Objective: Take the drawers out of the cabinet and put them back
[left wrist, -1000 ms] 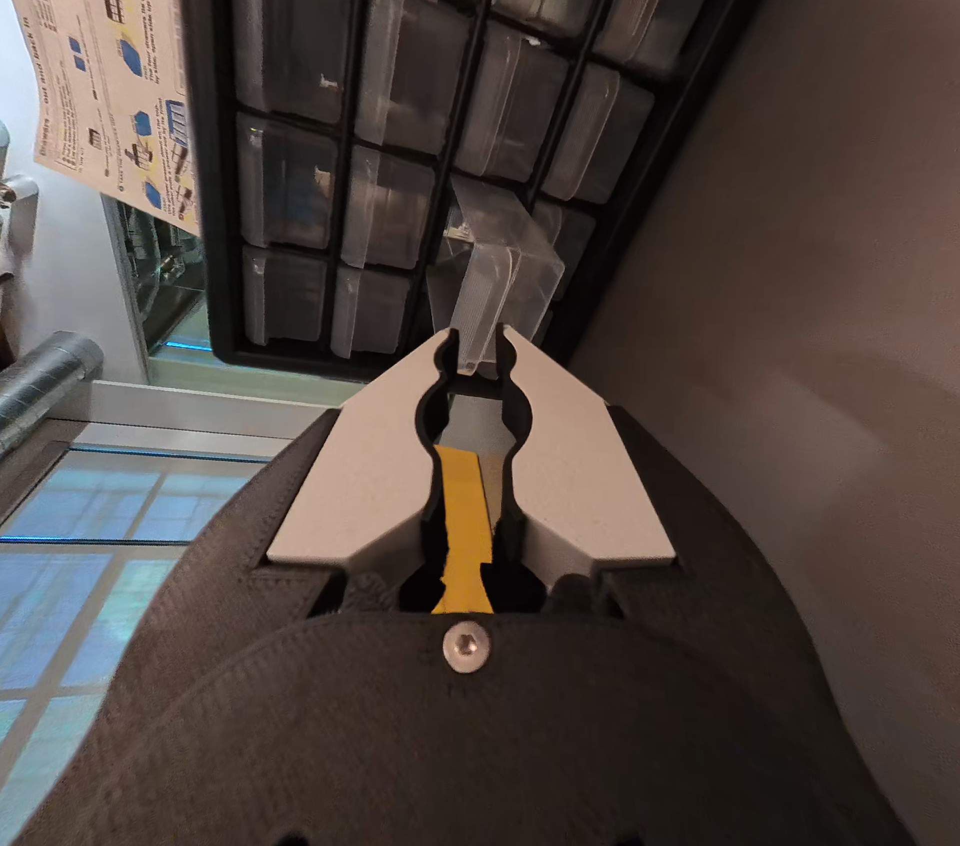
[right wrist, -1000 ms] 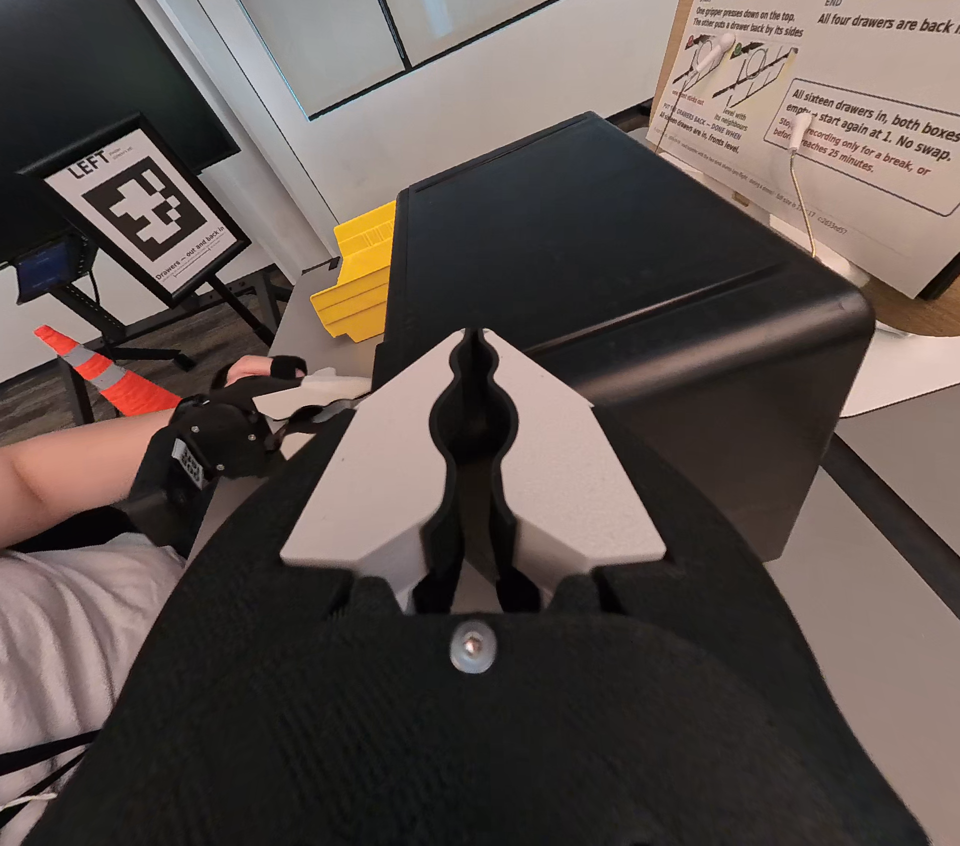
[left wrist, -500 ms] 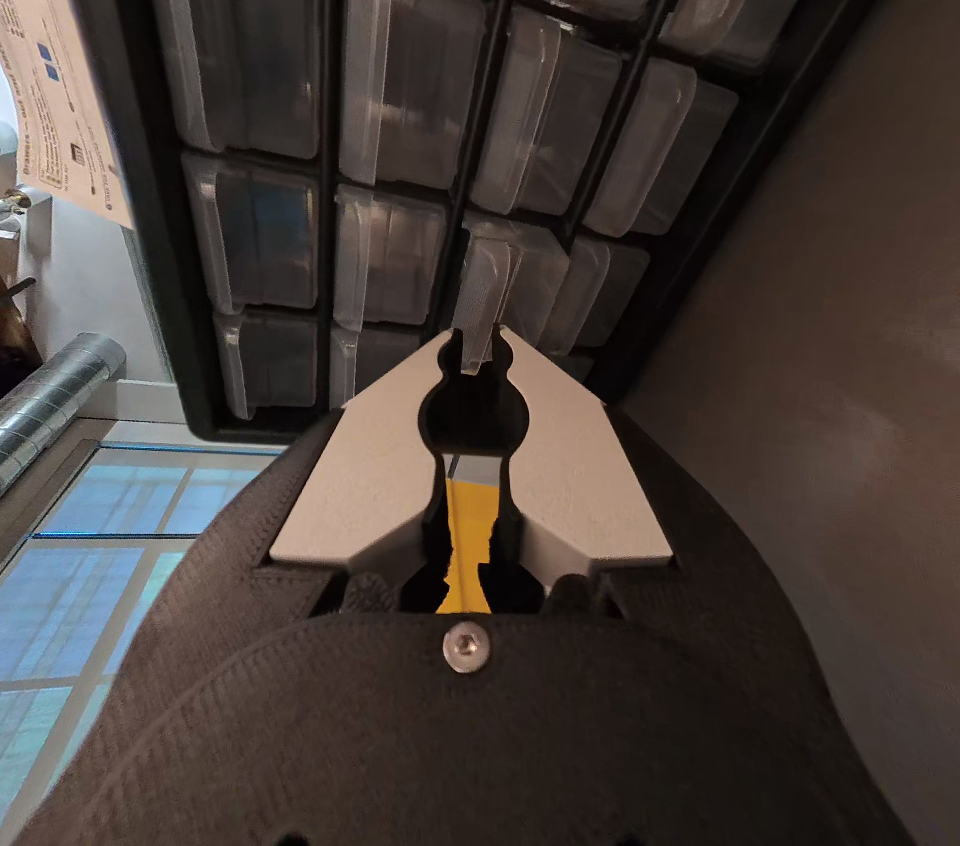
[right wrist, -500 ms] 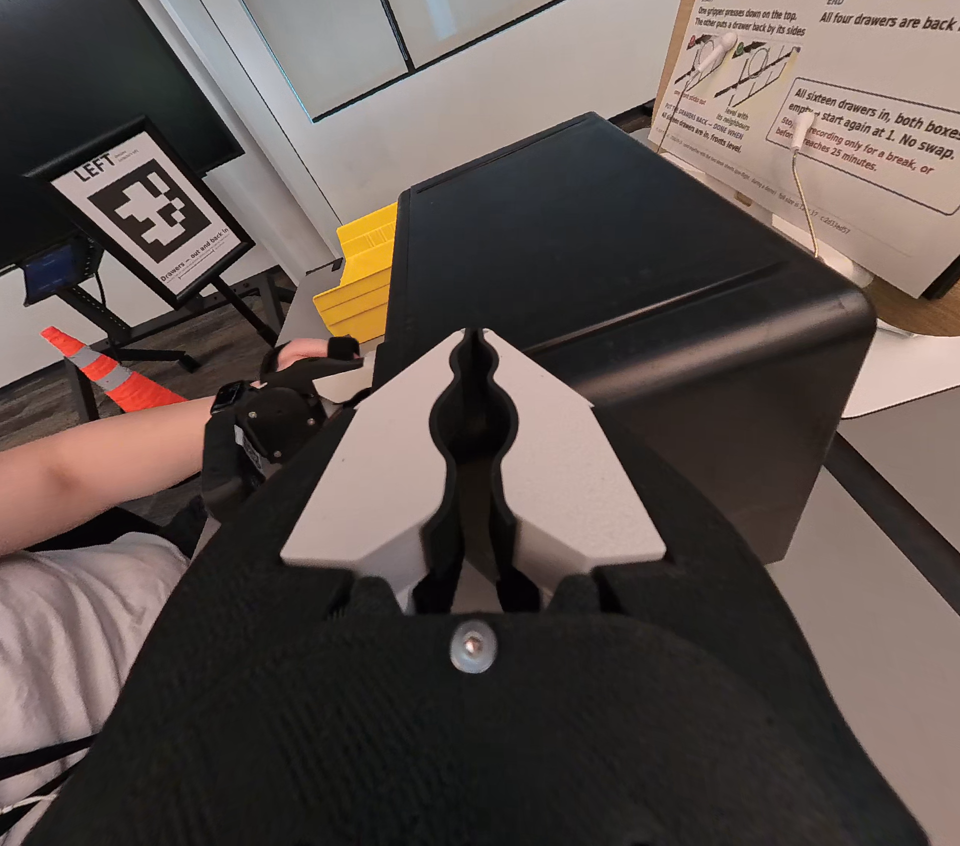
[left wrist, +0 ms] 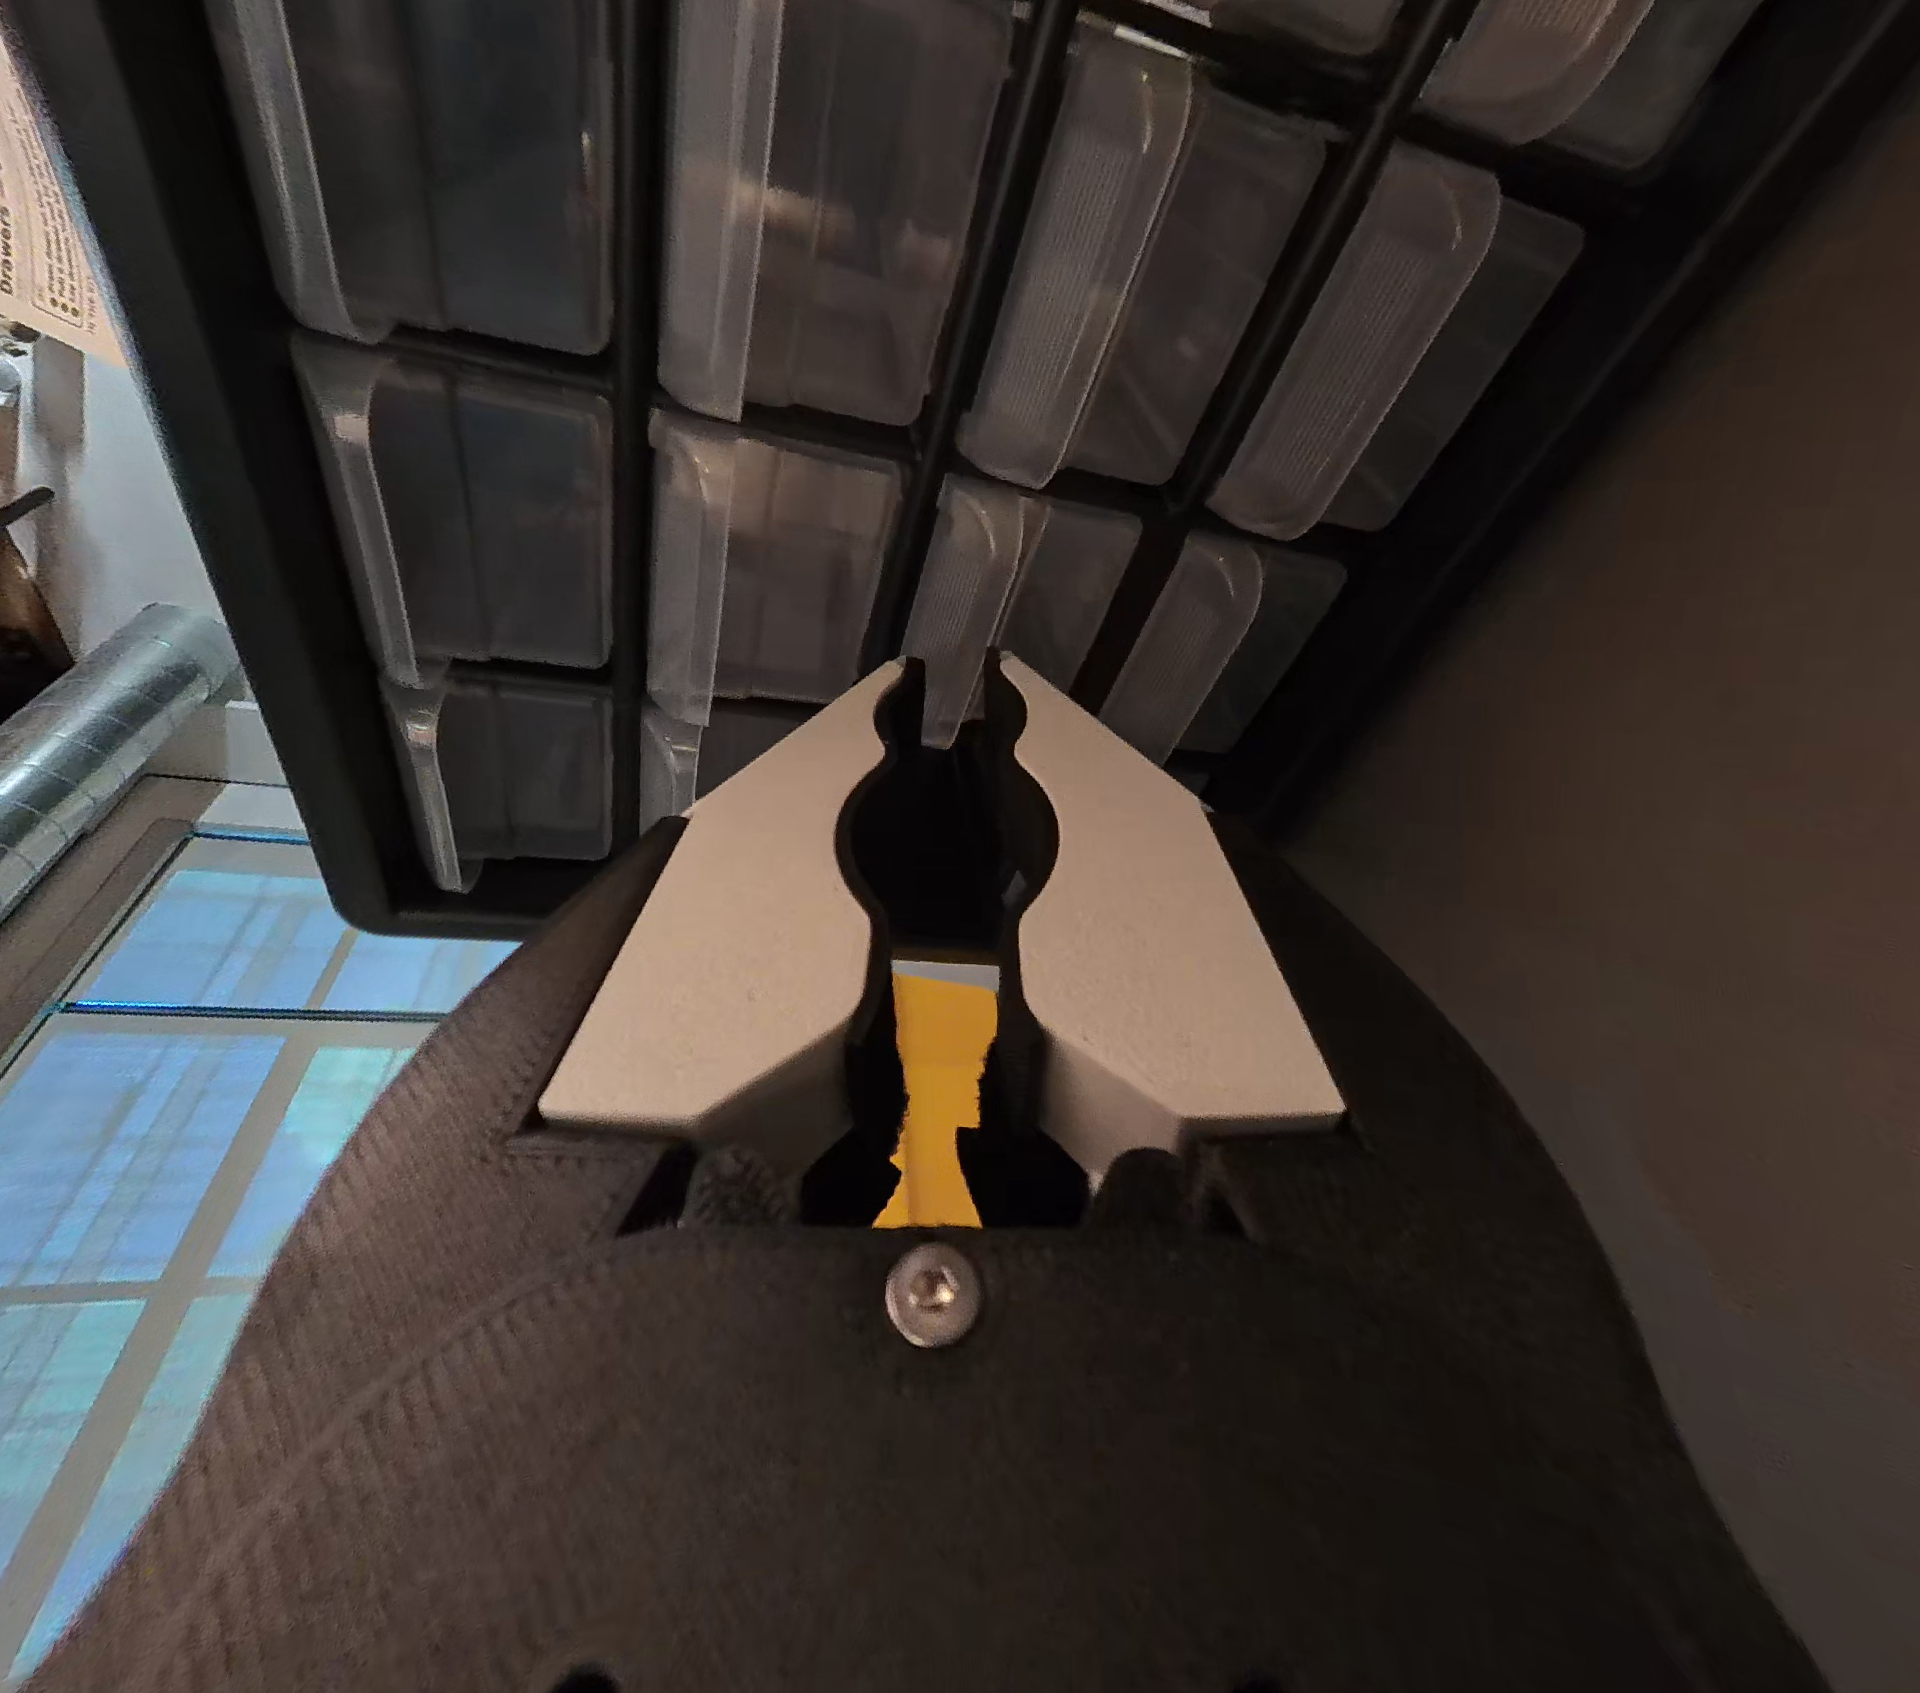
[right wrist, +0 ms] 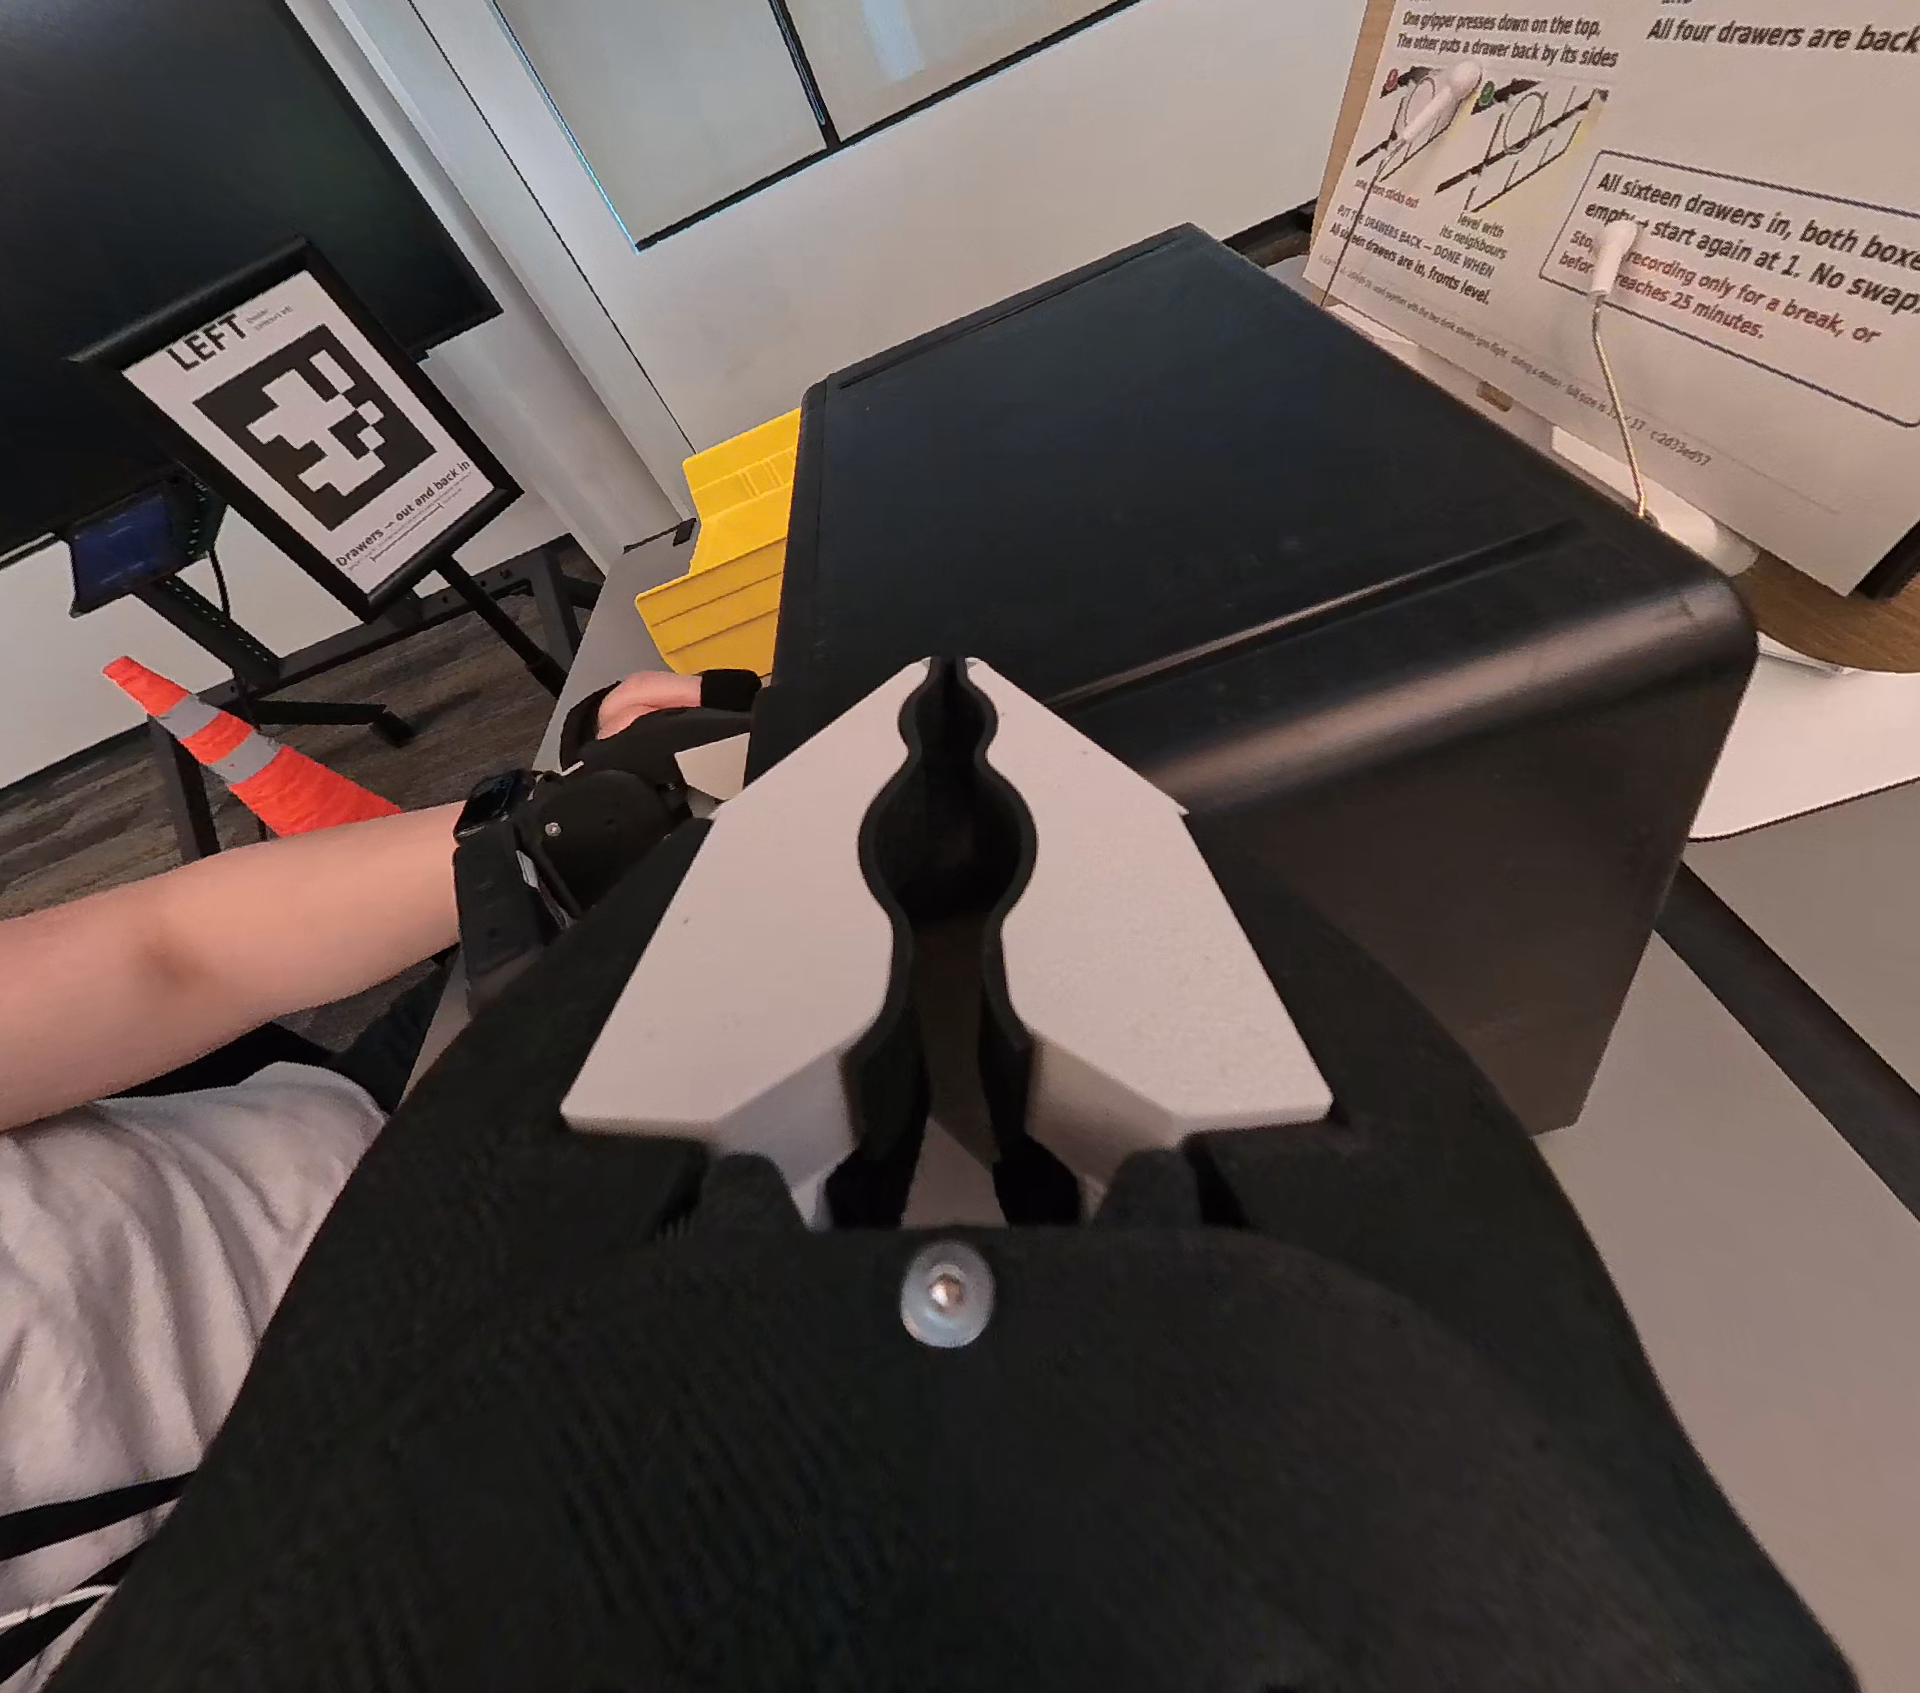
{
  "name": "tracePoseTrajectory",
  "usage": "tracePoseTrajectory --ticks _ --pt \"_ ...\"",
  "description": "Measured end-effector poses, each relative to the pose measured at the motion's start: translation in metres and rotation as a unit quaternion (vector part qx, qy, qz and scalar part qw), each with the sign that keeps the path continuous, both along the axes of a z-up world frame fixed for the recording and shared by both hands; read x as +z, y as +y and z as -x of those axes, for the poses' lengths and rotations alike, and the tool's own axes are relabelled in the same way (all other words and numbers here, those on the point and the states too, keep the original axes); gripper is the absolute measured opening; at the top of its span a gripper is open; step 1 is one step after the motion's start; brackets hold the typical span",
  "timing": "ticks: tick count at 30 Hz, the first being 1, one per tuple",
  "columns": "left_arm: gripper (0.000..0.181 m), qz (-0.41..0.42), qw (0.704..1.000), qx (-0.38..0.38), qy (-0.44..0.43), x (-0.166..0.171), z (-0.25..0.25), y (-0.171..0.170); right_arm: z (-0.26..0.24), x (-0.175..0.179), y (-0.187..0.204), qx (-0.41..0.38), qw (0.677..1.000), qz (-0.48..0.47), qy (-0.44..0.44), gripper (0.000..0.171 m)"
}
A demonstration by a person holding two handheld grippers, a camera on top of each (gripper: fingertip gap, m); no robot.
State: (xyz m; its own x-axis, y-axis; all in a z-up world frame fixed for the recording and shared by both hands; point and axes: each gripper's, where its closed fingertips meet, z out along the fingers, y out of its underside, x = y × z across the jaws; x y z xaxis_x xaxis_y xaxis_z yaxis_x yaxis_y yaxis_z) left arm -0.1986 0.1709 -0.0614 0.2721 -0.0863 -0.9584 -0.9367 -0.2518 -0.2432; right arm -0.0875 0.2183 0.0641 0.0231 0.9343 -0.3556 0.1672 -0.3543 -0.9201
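My left tool (left wrist: 954,687) was clamped on a clear drawer's (left wrist: 1023,578) handle at the cabinet (left wrist: 260,500); right tool (right wrist: 948,675), fingers together, rested at 12 o'clock on the cabinet top.

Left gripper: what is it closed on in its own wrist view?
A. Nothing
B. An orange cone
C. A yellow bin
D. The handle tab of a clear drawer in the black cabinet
D: the left gripper pinches the handle tab of a clear drawer seated in the black cabinet.
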Motion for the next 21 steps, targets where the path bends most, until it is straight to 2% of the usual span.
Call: tracePoseTrajectory --ticks 3,5,8,10,12,13,15,16,18,21 --pt "0.013 0.008 0.999 -0.009 -0.034 -0.002 -0.004 -0.003 0.000 0.000 0.000 0.001 1.000 0.000 0.000 0.000" --pt "0.046 0.011 0.998 -0.023 -0.063 -0.001 -0.007 -0.011 0.000 0.000 0.000 0.001 1.000 0.002 0.002 0.000" --pt "0.051 -0.005 0.994 -0.033 -0.102 0.019 0.002 -0.033 0.000 0.000 0.000 0.000 1.000 0.001 0.001 0.000" --pt "0.039 -0.059 0.990 0.001 -0.127 0.074 0.029 -0.051 0.000 0.000 0.000 0.000 1.000 0.002 0.000 0.000" --pt "0.039 -0.101 0.980 0.006 -0.171 0.143 0.060 -0.071 0.000 0.000 0.000 0.000 1.000 0.002 0.000 0.000" --pt "0.037 -0.110 0.975 -0.002 -0.195 0.172 0.077 -0.078 0.000 0.000 0.000 -0.001 1.000 0.004 0.000 0.000" --pt "0.037 -0.083 0.969 -0.004 -0.234 0.206 0.116 -0.083 0.000 0.000 0.000 -0.002 1.000 0.005 -0.001 0.000" --pt "0.047 -0.056 0.966 0.005 -0.251 0.211 0.137 -0.081 0.000 0.000 0.001 -0.002 1.000 0.004 -0.002 0.000" --pt "0.053 0.016 0.957 0.018 -0.288 0.199 0.175 -0.075 0.000 0.000 0.001 -0.004 1.000 0.006 -0.004 0.000" --pt "0.067 0.116 0.936 0.056 -0.327 0.152 0.226 -0.063 0.000 0.000 0.001 -0.008 1.000 0.005 -0.008 0.000"
